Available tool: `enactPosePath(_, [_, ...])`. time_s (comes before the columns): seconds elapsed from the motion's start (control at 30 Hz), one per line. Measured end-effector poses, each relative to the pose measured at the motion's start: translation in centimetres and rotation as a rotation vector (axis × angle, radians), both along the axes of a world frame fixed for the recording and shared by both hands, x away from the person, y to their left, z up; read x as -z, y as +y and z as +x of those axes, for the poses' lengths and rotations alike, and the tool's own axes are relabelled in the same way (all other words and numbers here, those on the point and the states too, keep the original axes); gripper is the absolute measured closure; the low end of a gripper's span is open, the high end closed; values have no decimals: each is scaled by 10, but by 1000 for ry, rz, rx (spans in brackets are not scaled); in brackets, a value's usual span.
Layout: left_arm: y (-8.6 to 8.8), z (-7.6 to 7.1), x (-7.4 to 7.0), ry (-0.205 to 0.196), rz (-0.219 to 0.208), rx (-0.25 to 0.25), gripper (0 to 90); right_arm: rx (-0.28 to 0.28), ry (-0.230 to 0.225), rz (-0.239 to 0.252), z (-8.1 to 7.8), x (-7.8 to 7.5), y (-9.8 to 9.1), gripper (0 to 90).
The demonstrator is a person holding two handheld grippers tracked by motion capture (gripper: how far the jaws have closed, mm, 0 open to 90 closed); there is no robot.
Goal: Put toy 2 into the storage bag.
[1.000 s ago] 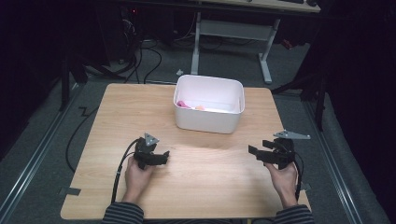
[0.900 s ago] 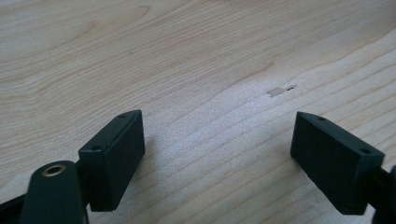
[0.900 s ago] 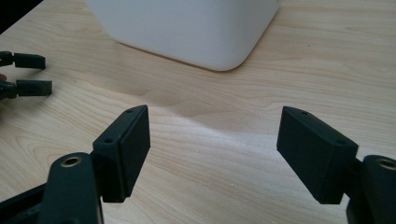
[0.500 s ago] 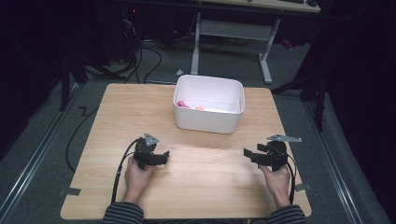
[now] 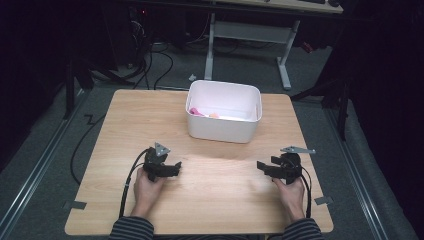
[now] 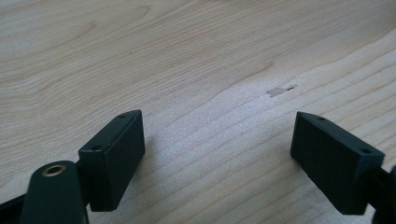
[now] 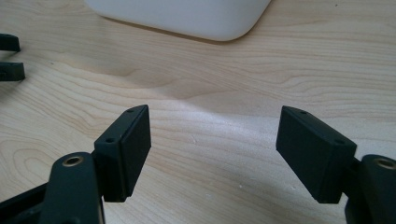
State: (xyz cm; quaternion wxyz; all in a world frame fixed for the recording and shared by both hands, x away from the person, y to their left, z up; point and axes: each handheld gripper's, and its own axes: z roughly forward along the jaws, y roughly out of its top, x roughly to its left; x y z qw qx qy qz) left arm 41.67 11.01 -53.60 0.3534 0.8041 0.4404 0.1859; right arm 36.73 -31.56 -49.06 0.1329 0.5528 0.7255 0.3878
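My left gripper (image 5: 176, 168) rests low over the wooden table (image 5: 220, 200) at the front left, held in a hand. In the left gripper view its jaws (image 6: 217, 126) stand apart over bare wood with nothing between them. My right gripper (image 5: 262, 167) is at the front right, close to the tabletop, pointing inward toward the left one. Its jaws (image 7: 215, 121) are apart too, and empty. A white bin (image 5: 223, 131) stands at the middle back of the table, with a pink thing (image 5: 195, 111) and an orange thing (image 5: 214, 115) inside it.
The bin's rounded corner (image 7: 187, 14) lies ahead of the right gripper, and the left gripper's jaws (image 7: 9, 56) show at that view's left edge. Bare wood stretches between the two hands. Cables, table legs and dark floor surround the table.
The right hand has sunk toward the tabletop and shifted a little inward. The left hand and the bin have stayed put.
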Motion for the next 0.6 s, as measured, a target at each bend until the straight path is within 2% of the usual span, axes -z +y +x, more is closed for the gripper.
enactPosePath(0.3, [0,0,0,0,0,0,179,13,19,-20,4,9,3,263])
enactPosePath(0.6, [0,0,0,0,0,0,179,18,31,-63,9,22,5,263])
